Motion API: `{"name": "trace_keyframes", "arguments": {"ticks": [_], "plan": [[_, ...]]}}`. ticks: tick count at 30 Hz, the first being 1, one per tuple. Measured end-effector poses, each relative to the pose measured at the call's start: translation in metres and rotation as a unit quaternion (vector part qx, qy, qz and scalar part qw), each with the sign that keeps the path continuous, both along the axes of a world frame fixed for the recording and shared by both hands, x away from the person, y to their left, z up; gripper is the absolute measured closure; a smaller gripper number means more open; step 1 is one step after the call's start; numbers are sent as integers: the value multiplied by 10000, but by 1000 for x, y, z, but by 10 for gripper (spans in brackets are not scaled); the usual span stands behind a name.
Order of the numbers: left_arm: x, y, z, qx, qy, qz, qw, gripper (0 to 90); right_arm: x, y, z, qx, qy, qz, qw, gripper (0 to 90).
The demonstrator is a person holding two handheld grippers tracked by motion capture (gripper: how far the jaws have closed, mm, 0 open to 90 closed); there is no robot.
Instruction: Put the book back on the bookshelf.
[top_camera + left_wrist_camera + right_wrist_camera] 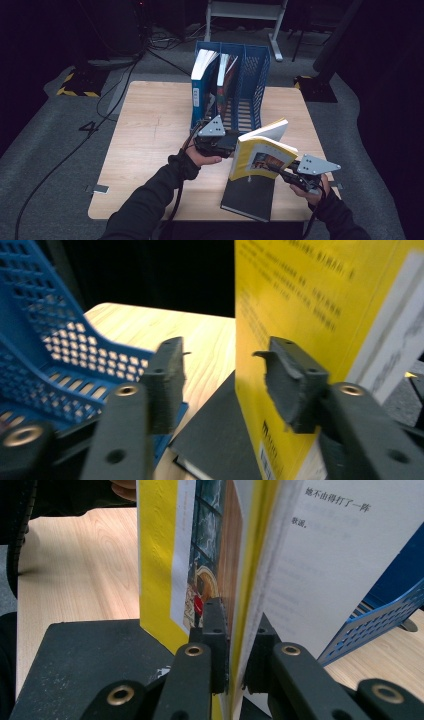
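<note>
While right hand-held gripper clamps yellow book by cover, upright above black book on tabletop, left hand-held gripper stands released beside it. Steady spine, steer into empty slot of blue file rack.

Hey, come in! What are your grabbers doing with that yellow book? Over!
Right gripper clamped on yellow book. Left gripper open beside it. Black book underneath.

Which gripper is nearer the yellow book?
Right. The right gripper is shut on the yellow book, clamping its cover. The left gripper is open, one jaw beside the book's back cover.
</note>
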State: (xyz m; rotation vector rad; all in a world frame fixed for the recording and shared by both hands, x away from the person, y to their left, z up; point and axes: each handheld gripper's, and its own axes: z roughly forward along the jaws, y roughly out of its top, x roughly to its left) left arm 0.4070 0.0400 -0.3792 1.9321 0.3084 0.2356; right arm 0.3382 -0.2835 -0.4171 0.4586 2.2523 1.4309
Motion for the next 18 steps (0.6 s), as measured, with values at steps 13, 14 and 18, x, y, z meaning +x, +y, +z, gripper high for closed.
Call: {"name": "trace_keyframes", "arguments": {"ticks": [13,14,18], "plan": [[-21,7,-19,984,-179,275,9946,409,-4,-3,-2,-45,-54,105,9999,833],[-22,8,-20,996,-167,285,9945,403,-5,-3,-2,-62,-67,104,9999,833],[-25,14,-28,1119,-31,266,9934,358,-6,-3,-2,-79,-67,131,9999,833]]}}
